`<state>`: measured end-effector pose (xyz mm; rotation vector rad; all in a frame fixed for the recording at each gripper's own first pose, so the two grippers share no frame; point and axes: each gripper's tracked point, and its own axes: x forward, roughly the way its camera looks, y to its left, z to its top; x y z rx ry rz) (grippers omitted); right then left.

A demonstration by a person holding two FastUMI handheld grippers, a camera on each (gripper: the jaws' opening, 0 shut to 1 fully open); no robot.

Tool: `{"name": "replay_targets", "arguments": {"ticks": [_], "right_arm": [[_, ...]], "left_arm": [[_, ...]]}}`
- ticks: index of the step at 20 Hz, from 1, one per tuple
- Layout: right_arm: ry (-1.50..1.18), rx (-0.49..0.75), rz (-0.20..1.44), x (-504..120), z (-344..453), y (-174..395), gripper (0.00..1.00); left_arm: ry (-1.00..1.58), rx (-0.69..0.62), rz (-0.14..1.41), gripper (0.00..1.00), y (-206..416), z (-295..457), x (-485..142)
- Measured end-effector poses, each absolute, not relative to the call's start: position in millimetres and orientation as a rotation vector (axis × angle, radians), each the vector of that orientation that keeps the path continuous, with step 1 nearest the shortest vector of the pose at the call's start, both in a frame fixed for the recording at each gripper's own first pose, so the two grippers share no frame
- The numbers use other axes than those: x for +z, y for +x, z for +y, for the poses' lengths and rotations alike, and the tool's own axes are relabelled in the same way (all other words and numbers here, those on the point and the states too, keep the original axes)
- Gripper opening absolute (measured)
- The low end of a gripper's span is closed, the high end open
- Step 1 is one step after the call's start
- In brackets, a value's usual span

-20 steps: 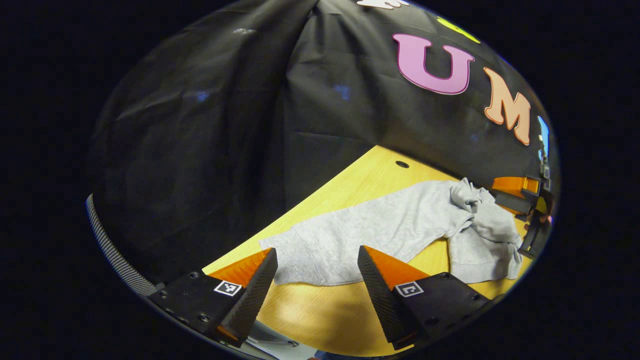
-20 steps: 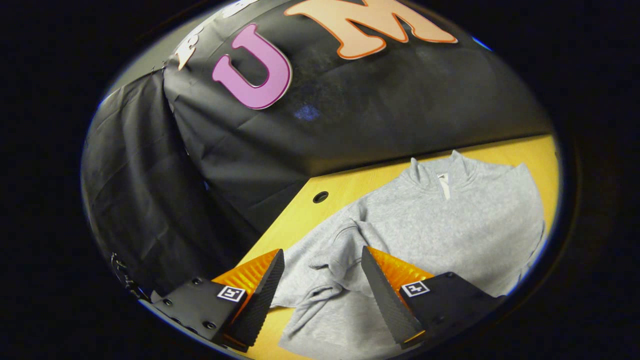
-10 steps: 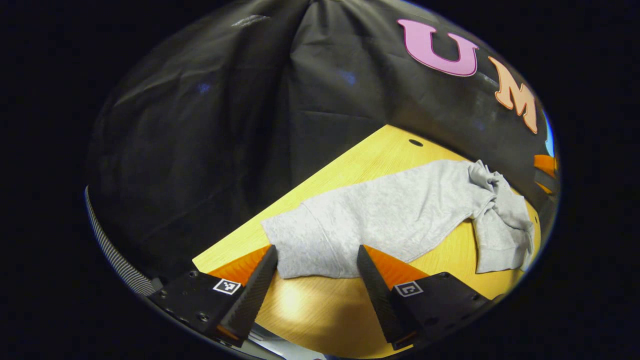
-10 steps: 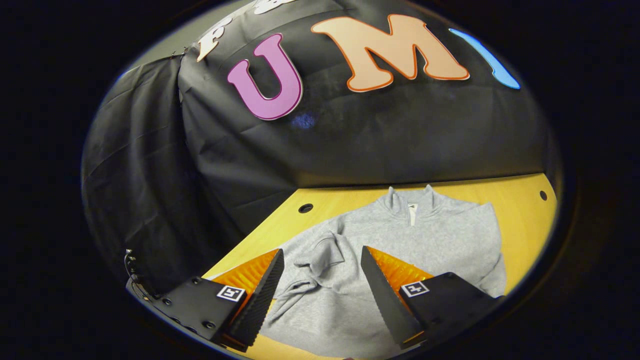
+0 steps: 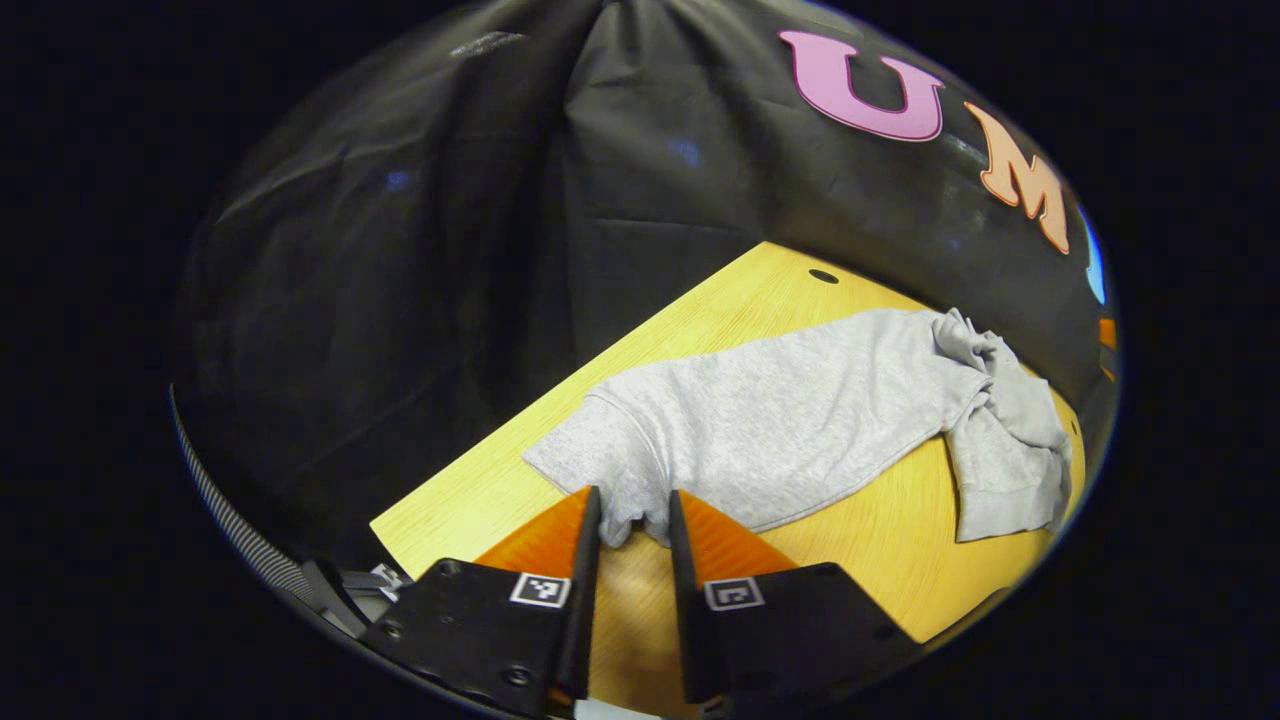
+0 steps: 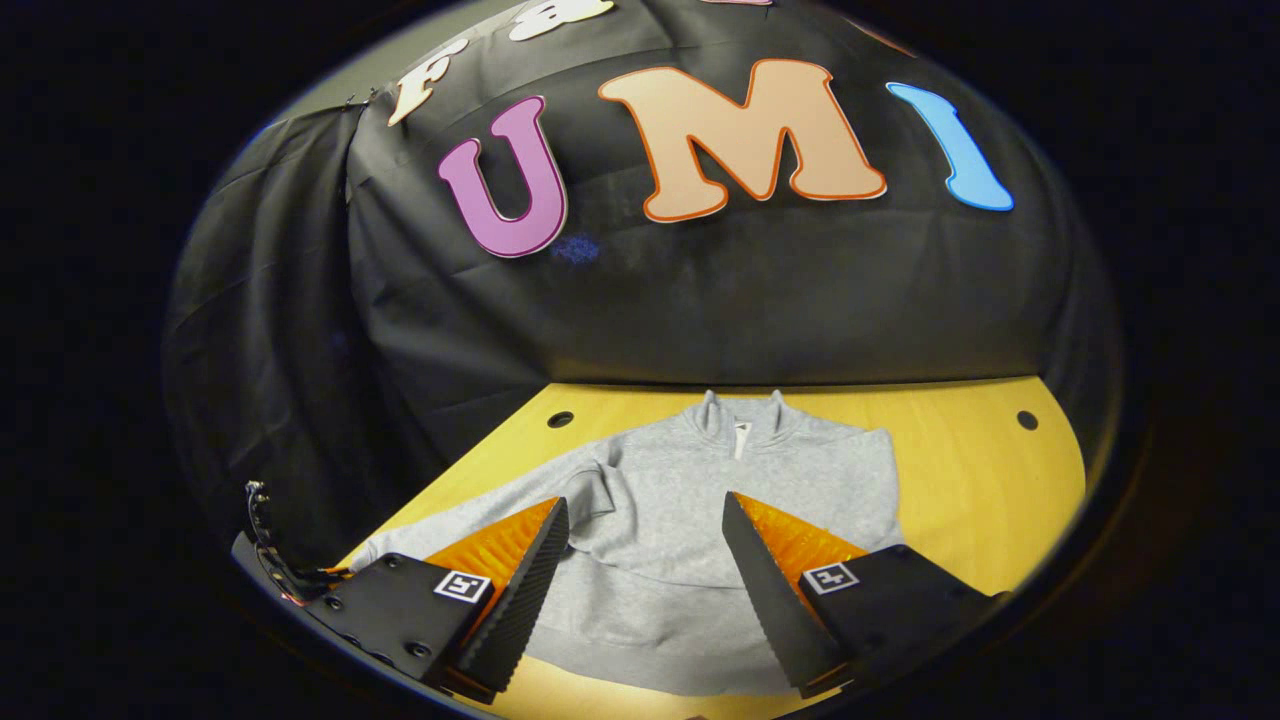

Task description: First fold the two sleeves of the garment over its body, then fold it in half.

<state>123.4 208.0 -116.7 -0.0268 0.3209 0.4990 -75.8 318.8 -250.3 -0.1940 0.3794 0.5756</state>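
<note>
Left gripper view | left gripper (image 5: 633, 520) pinches sleeve cuff (image 5: 625, 510) for folding over body | right gripper (image 6: 645, 545) spread apart above sweatshirt (image 6: 700, 500)

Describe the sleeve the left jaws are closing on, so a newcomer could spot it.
A grey sweatshirt lies flat on the yellow wooden table. The sleeve stretches straight out from its body toward the table's near corner. The left gripper pinches its cuff; the other side is bunched.
</note>
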Motion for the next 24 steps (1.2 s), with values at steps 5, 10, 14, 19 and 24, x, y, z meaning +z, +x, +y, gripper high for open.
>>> {"name": "replay_targets", "arguments": {"ticks": [5, 10, 14, 19, 24], "right_arm": [[-0.006, 0.411, 0.288, -98, 155, 118, 0.97], [-0.019, 0.334, 0.255, -90, 107, 106, 0.97], [-0.009, 0.282, 0.227, -78, 73, 99, 0.97], [0.0, 0.198, 0.197, -69, 20, 85, 0.97], [0.05, 0.095, 0.184, -67, -41, 59, 0.97]], "left_arm": [[-0.156, 0.612, 0.42, 0.06, -70, 317, -249], [-0.157, 0.585, 0.422, 0.0, -55, 303, -231], [-0.151, 0.507, 0.382, 0.01, -32, 270, -198], [-0.11, 0.351, 0.344, 0.01, 11, 203, -153], [-0.018, 0.128, 0.317, 0.01, 64, 99, -114]]}}
